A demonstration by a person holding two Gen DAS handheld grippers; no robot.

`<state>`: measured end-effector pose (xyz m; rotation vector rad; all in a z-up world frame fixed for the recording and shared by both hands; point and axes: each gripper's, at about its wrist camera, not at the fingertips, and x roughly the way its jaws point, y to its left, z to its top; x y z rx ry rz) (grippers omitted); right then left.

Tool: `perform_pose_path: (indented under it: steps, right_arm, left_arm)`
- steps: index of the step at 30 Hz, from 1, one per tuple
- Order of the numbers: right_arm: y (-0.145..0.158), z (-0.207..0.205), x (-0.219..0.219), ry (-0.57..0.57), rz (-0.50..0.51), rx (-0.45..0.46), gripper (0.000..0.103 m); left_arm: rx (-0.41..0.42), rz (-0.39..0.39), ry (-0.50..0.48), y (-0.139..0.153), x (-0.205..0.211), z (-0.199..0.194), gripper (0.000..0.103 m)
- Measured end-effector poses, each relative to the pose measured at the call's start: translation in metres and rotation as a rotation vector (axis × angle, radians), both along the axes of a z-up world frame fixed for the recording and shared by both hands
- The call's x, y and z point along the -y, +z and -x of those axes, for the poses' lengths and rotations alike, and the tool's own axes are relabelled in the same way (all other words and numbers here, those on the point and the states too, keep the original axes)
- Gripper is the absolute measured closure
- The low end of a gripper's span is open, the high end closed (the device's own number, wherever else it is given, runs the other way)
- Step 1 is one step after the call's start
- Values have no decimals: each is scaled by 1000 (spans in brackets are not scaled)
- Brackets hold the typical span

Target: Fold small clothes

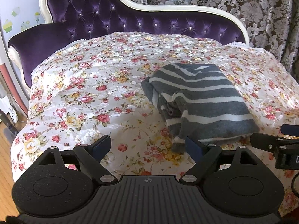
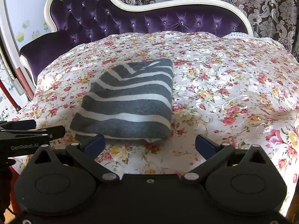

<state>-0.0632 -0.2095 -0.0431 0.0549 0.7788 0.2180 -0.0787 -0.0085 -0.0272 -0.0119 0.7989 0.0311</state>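
A grey garment with white stripes (image 1: 201,97) lies folded into a thick rectangle on the floral cover; in the right wrist view (image 2: 129,102) it lies just beyond my fingers. My left gripper (image 1: 147,145) is open and empty, its right finger close to the garment's near left corner. My right gripper (image 2: 149,143) is open and empty, just in front of the garment's near edge. The right gripper also shows at the right edge of the left wrist view (image 1: 276,140), and the left gripper at the left edge of the right wrist view (image 2: 31,128).
A floral cover (image 1: 89,93) is spread over a purple tufted sofa (image 1: 104,18) with a white frame. Patterned curtains (image 1: 261,9) hang behind. A wooden floor (image 1: 5,145) and wall stickers lie to the left.
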Motion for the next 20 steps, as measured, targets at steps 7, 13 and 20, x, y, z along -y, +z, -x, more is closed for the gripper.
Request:
perform_pose_path:
  steps: [7,13,20]
  right_arm:
    - [-1,-1,0,-1,5,-7,1]
    - [-2,-2,0,3,5,-13,1]
    - [-5,-5,-1,8,1,-24,1]
  left_arm:
    - [-5,4,15,1,-8,2,17]
    - [-2,11,12,1,-9,1,17]
    - [-5,15,12,0,-9,-1,17]
